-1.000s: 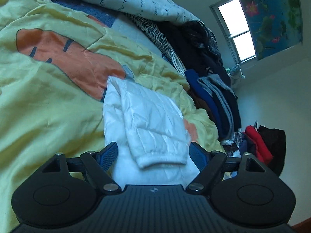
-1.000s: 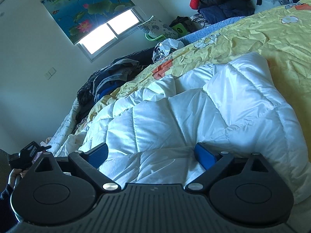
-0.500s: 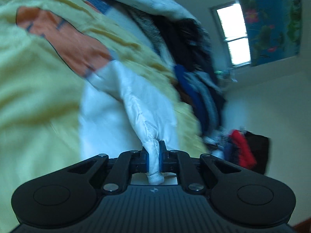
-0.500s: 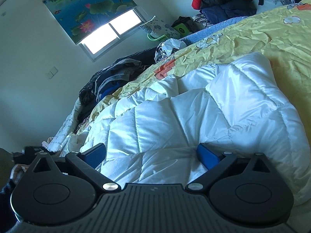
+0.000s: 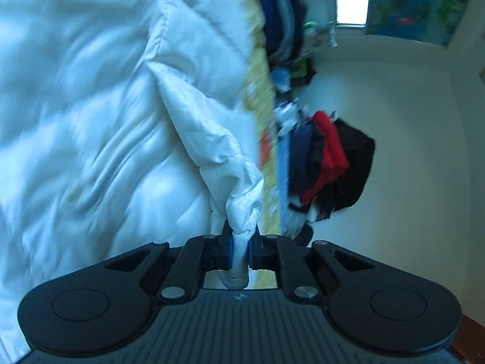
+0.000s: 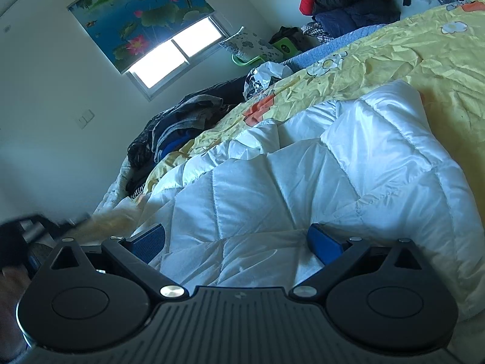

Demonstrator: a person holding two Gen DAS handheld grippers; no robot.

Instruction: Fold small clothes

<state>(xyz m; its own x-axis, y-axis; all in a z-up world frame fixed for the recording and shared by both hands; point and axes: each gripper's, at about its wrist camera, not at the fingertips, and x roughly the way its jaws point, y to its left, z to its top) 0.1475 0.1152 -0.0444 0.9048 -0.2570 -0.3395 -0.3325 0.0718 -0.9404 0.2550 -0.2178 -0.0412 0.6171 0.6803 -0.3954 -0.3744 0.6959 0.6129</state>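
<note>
The white quilted puffer jacket (image 6: 318, 182) lies spread on the bed's yellow cartoon-print duvet (image 6: 424, 60). The left gripper (image 5: 240, 253) has its fingers clamped on the jacket's sleeve cuff (image 5: 242, 212), drawing it across the body; the right gripper (image 6: 239, 242), fingers apart, rests on the hem. Folding looks barely begun: the other sleeve and body remain.

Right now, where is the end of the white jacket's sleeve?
In the left wrist view, the sleeve cuff is pinched in the left gripper, low in the middle, beside the yellow bedcover.
</note>
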